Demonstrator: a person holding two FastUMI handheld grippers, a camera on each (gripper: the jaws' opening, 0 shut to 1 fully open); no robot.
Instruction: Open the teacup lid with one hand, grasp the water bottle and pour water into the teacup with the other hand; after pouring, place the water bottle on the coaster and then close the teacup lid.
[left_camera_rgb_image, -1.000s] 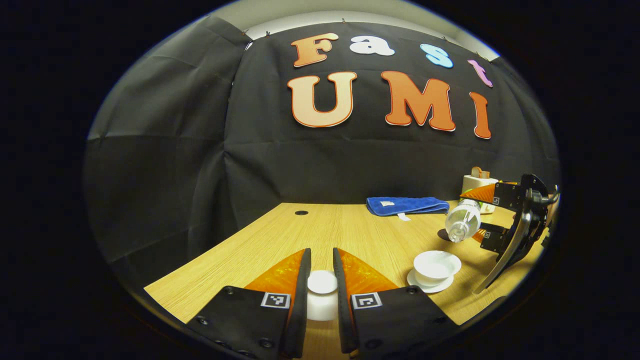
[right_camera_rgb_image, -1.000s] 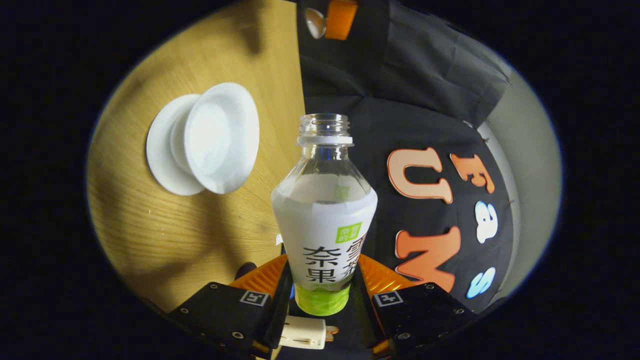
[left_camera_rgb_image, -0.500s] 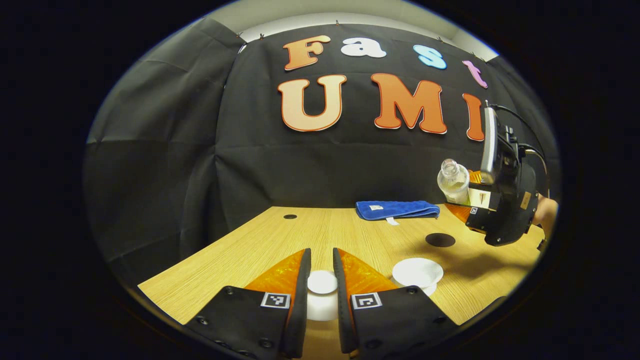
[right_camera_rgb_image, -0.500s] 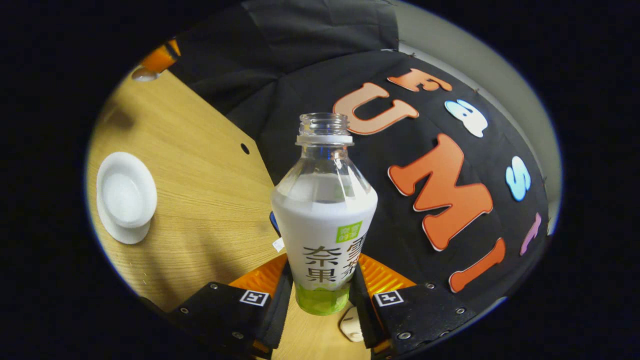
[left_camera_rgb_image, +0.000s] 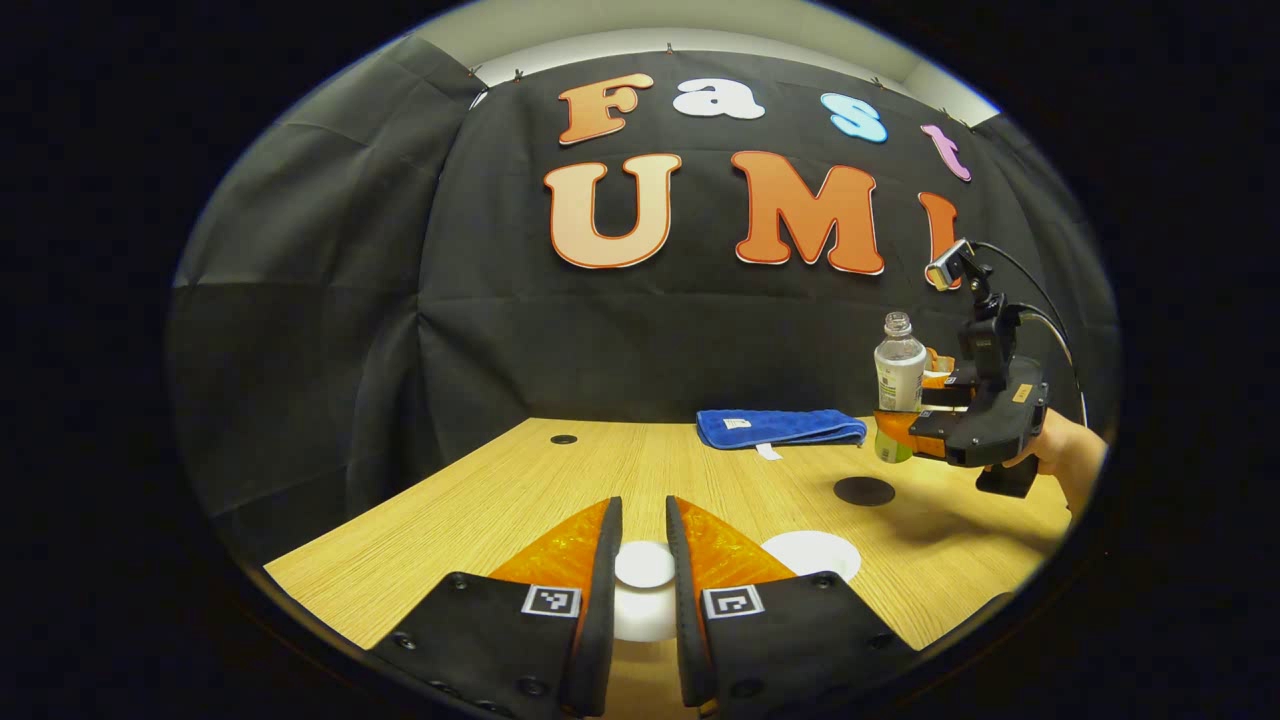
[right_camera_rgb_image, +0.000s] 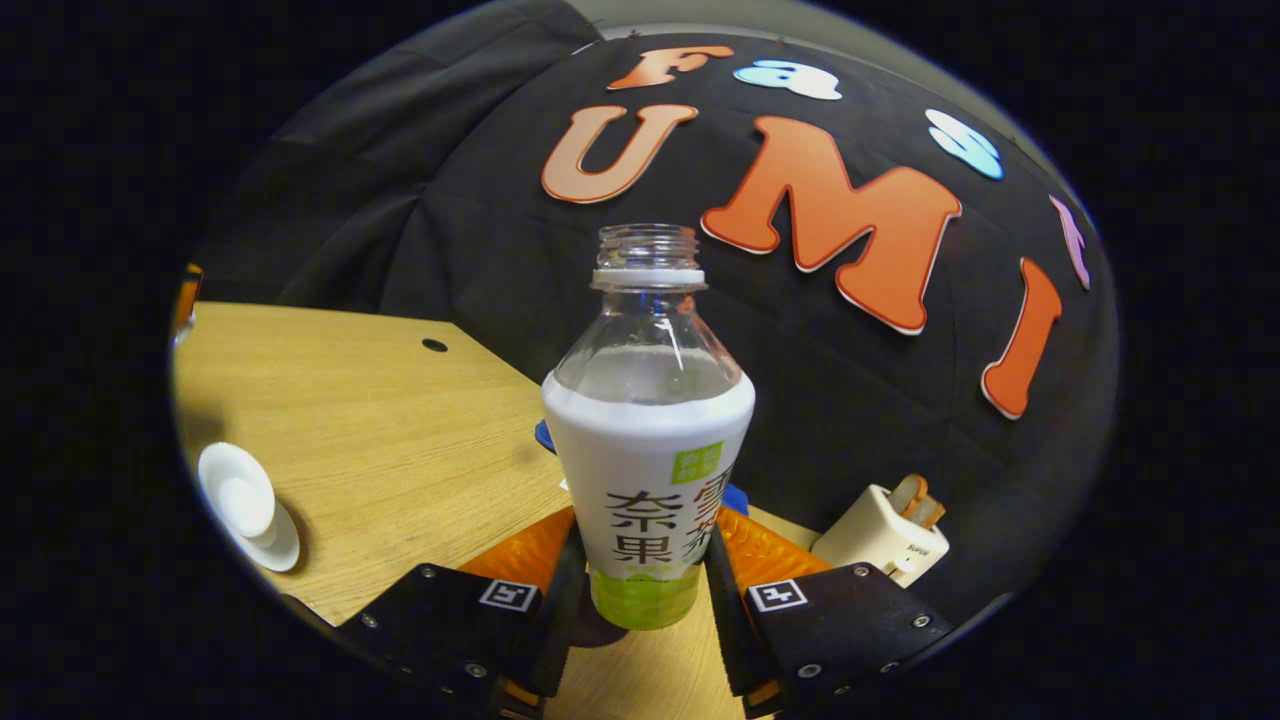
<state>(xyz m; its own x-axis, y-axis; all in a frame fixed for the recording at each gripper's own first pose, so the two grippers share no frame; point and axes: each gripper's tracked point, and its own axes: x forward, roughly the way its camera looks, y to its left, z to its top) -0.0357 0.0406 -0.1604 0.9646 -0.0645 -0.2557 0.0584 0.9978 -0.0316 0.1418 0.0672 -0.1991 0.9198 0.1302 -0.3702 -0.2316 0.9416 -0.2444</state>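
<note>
Left gripper view: left gripper (left_camera_rgb_image: 645, 565) clamps one teacup lid (left_camera_rgb_image: 644, 564).
One water bottle (right_camera_rgb_image: 648, 430), upright in the right gripper (right_camera_rgb_image: 648, 600), hangs seemingly above one coaster (left_camera_rgb_image: 864, 490); one teacup (right_camera_rgb_image: 246, 505) at 9 o'clock, bare table (right_camera_rgb_image: 400, 440) between.

Low in the left gripper view, the teacup lid (left_camera_rgb_image: 644, 564) sits between the left gripper (left_camera_rgb_image: 644, 535) fingers, with the teacup (left_camera_rgb_image: 812, 553) just right of it on the table (left_camera_rgb_image: 480, 510). Behind the cup lies the coaster (left_camera_rgb_image: 864, 490), the towel (left_camera_rgb_image: 780, 427) farther back at centre. At right, the water bottle (left_camera_rgb_image: 898, 385) stands upright in the right gripper (left_camera_rgb_image: 915, 425), above the table and just right of the coaster; in the right gripper view the bottle (right_camera_rgb_image: 648, 440) fills the centre, the teacup (right_camera_rgb_image: 245, 503) at lower left, a toaster (right_camera_rgb_image: 880, 540) at lower right.
</note>
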